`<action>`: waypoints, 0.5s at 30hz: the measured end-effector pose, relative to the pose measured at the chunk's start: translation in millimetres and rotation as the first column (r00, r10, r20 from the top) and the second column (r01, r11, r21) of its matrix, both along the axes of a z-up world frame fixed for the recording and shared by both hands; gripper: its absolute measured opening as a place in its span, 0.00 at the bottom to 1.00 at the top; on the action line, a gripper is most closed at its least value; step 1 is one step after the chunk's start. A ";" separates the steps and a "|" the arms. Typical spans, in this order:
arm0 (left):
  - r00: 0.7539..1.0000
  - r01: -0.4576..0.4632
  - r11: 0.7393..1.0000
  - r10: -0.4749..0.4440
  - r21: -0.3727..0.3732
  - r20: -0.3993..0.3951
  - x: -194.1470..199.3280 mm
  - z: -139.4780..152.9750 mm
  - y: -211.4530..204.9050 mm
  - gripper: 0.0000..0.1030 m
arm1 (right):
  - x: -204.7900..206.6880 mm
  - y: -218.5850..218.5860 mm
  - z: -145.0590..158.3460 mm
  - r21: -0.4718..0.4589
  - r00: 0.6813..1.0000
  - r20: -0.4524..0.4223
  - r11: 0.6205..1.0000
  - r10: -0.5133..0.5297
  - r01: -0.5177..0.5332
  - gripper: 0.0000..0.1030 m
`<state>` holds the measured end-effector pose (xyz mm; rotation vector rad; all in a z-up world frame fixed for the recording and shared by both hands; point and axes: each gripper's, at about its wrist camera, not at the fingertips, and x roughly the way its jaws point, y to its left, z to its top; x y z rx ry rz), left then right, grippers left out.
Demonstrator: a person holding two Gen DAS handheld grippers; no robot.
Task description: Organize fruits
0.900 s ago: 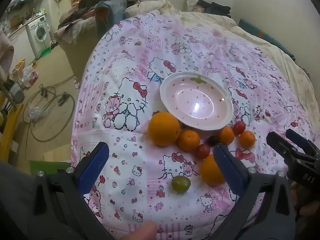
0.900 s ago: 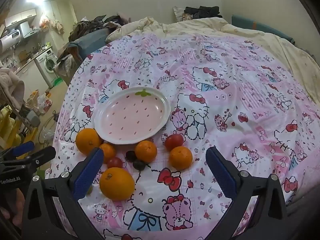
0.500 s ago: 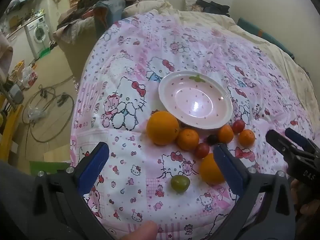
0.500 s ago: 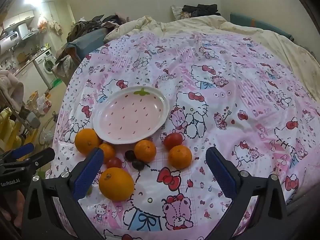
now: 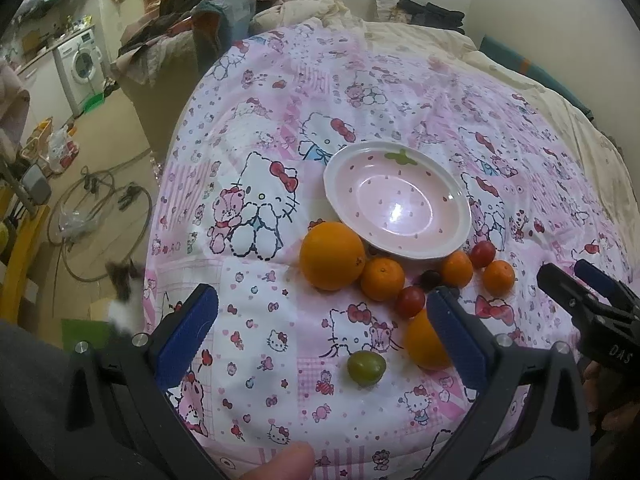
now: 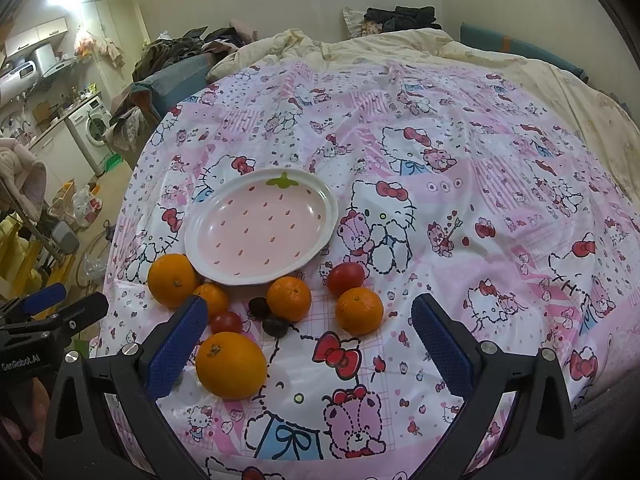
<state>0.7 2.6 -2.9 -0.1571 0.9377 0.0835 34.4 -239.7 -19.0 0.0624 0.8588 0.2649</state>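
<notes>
A pink strawberry-patterned plate (image 5: 452, 246) (image 6: 204, 264) lies empty on the cartoon-print bedspread. Just in front of it lie several oranges, among them a big one (image 5: 331, 255) (image 6: 173, 279) and another big one (image 5: 424, 344) (image 6: 231, 365), with red tomatoes (image 5: 410, 300) (image 6: 345, 277), dark plums (image 6: 275, 326) and one green fruit (image 5: 366, 367). My left gripper (image 5: 322, 332) hangs open above the near edge, nothing between its blue pads. My right gripper (image 6: 306, 336) is open too, above the fruit. Each gripper shows at the edge of the other's view.
The bedspread (image 6: 460, 168) covers a bed with a cream duvet (image 6: 400, 44) at the back. To the left the bed drops to a floor with cables (image 5: 100, 216), a washing machine (image 5: 80, 68) and clothes piles. A small furry animal (image 5: 122, 300) is at the bed's left edge. A fingertip (image 5: 286, 460) shows low down.
Both views have crept slightly closer to the fruit. A blurred furry animal has appeared at the bed's left edge in the left wrist view. Both grippers stay open.
</notes>
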 end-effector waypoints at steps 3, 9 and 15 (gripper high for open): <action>1.000 -0.003 1.000 0.003 0.001 -0.002 0.2 -1.2 0.6 1.00 | -0.1 0.1 0.4 -0.001 1.000 0.001 1.000 0.003 -0.003 1.00; 1.000 -0.004 1.000 0.004 0.002 -0.003 0.5 -0.6 -0.2 1.00 | -1.3 1.9 2.7 -0.008 1.000 0.014 1.000 0.009 -0.009 1.00; 1.000 -0.003 1.000 0.003 0.002 0.000 0.4 -0.4 -0.1 1.00 | -1.8 3.0 3.1 -0.007 1.000 0.017 1.000 0.013 -0.012 1.00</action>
